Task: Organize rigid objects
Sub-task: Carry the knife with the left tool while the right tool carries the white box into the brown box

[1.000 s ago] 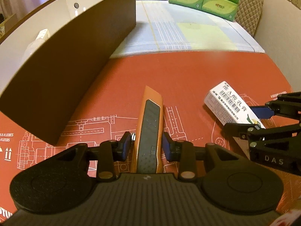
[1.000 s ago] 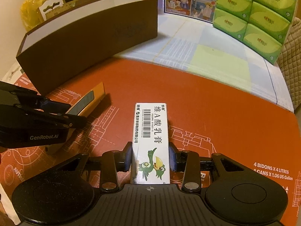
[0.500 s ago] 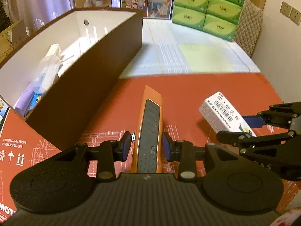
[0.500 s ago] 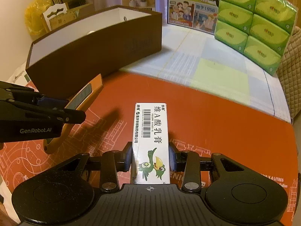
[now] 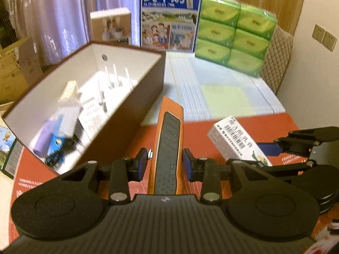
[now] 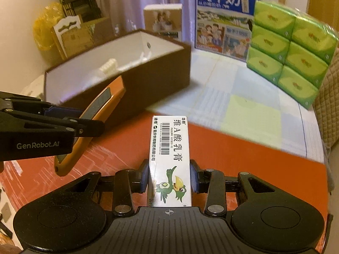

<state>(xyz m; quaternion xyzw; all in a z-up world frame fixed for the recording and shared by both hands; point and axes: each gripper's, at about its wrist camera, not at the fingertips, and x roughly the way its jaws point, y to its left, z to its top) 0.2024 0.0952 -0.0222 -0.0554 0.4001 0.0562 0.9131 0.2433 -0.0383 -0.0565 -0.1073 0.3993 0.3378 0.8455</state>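
My left gripper [image 5: 165, 165] is shut on an orange utility knife [image 5: 168, 139] with a grey grip and holds it in the air, right of the brown box [image 5: 135, 110]. The knife also shows in the right wrist view [image 6: 93, 116], with the left gripper [image 6: 63, 122] at the left. My right gripper [image 6: 169, 180] is shut on a white ointment carton [image 6: 170, 156] with a green bird print, lifted above the red mat [image 6: 243, 158]. The carton shows in the left wrist view [image 5: 235, 141] too. The brown box holds a purple tube [image 5: 43, 139], a white bottle and other items.
Green tissue packs [image 5: 235, 36] and a blue milk carton box [image 5: 169, 17] stand at the back of the table. A striped cloth [image 6: 243, 97] covers the far table. A cardboard box [image 5: 14, 67] and a small book [image 5: 10, 150] are at the left.
Both grippers have risen with their objects off the red mat. The view now looks down into the brown box, which has dropped lower in both views.
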